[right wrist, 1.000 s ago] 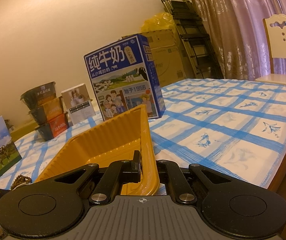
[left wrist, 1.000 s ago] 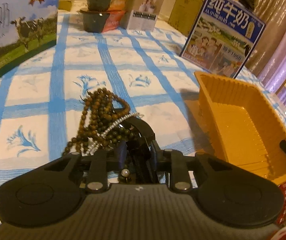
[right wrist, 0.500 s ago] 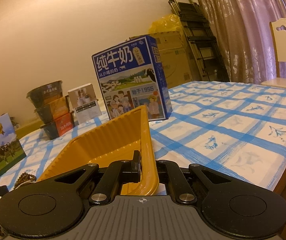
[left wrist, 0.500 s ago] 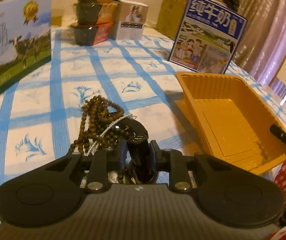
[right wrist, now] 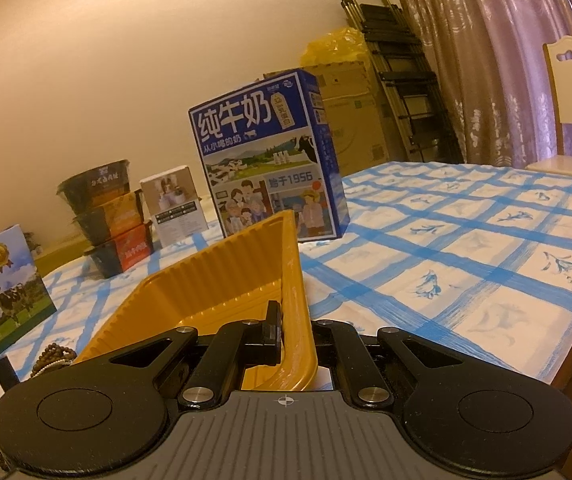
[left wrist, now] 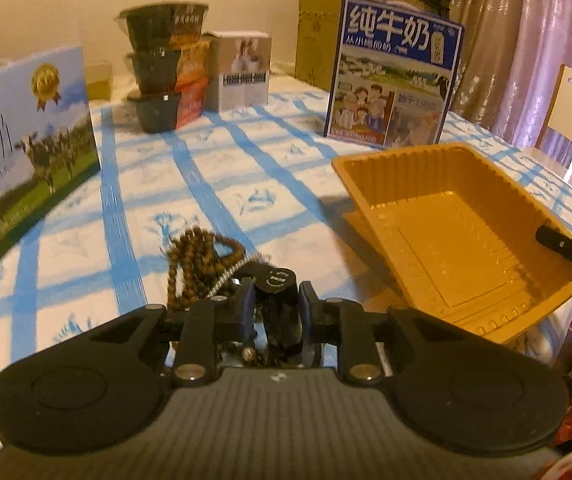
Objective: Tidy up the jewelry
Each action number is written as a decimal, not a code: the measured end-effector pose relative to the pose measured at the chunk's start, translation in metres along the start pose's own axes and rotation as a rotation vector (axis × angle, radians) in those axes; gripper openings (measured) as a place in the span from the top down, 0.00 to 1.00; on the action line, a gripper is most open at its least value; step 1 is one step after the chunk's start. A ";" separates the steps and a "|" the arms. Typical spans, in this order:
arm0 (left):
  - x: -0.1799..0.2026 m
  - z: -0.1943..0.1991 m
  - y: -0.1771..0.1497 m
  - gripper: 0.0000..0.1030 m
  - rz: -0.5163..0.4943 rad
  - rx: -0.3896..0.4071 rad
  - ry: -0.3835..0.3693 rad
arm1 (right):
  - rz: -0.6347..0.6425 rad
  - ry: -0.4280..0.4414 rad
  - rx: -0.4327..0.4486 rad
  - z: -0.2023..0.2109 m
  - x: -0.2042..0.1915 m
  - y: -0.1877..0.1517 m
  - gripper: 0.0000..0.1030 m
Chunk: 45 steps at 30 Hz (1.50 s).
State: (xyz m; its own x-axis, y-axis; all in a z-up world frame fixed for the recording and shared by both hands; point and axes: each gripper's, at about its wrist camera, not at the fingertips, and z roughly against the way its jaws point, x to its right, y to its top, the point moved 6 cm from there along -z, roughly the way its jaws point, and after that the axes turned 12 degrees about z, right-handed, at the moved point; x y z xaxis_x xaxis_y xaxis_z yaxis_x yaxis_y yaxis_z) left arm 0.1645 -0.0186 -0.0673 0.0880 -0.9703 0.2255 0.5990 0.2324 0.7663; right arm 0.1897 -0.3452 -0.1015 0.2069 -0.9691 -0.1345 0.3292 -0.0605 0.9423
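Meanwhile left tongs clamp a black band, right tongs pinch the tray.

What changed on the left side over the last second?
The left gripper, clamped on a black watch, has lifted and tipped up, pulling back from the wooden bead strands. The right gripper stayed shut on the yellow tray wall.

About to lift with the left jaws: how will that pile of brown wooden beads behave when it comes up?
Probably floppy: the brown beads lie in loose, tangled loops, so strands would likely sag and swing. A silvery chain runs through the pile and may drag along. They look light, but round beads could slip and scatter outside the yellow tray.
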 end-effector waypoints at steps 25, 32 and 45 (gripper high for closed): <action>0.120 0.000 0.012 0.80 -0.035 -0.025 -0.318 | 0.008 0.025 0.014 0.000 -0.007 0.003 0.94; 0.137 -0.038 -0.011 0.80 0.028 -0.185 -0.350 | 0.007 0.026 0.013 0.000 -0.008 0.003 0.94; 0.110 -0.061 0.009 0.75 0.131 -0.202 -0.299 | 0.005 0.026 0.007 0.001 -0.009 0.003 0.95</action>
State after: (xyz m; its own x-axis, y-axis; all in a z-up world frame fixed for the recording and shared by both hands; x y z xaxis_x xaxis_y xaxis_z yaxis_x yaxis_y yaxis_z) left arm 0.2283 -0.1270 -0.0726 -0.0440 -0.8636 0.5023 0.7452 0.3065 0.5922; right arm 0.1879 -0.3364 -0.0974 0.2325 -0.9628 -0.1380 0.3220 -0.0577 0.9450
